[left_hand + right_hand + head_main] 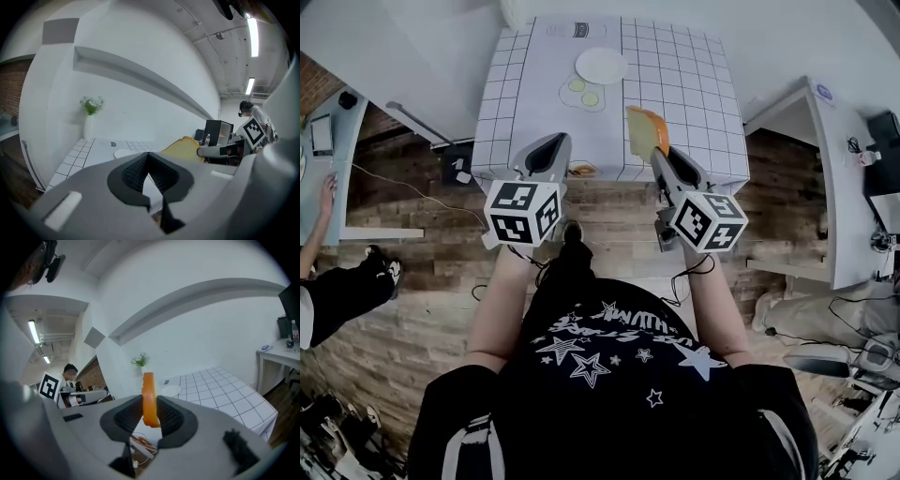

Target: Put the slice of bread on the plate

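A slice of bread (645, 131) with an orange crust stands on edge between the jaws of my right gripper (659, 150), which is shut on it above the near edge of the table (694, 94). The right gripper view has the bread (148, 390) upright between the pads of that gripper (150, 405). A white plate (601, 66) lies empty at the far middle of the table, well beyond the bread. My left gripper (555, 141) hovers at the table's near left edge; its jaws (148, 161) meet with nothing between them. The bread (185, 149) also appears in the left gripper view.
Two small pale green discs (584, 92) lie on a mat just in front of the plate. A small orange item (581, 171) sits at the table's near edge. A vase with a plant (89, 124) stands at the far corner. White desks flank the table; a person (337, 281) is at left.
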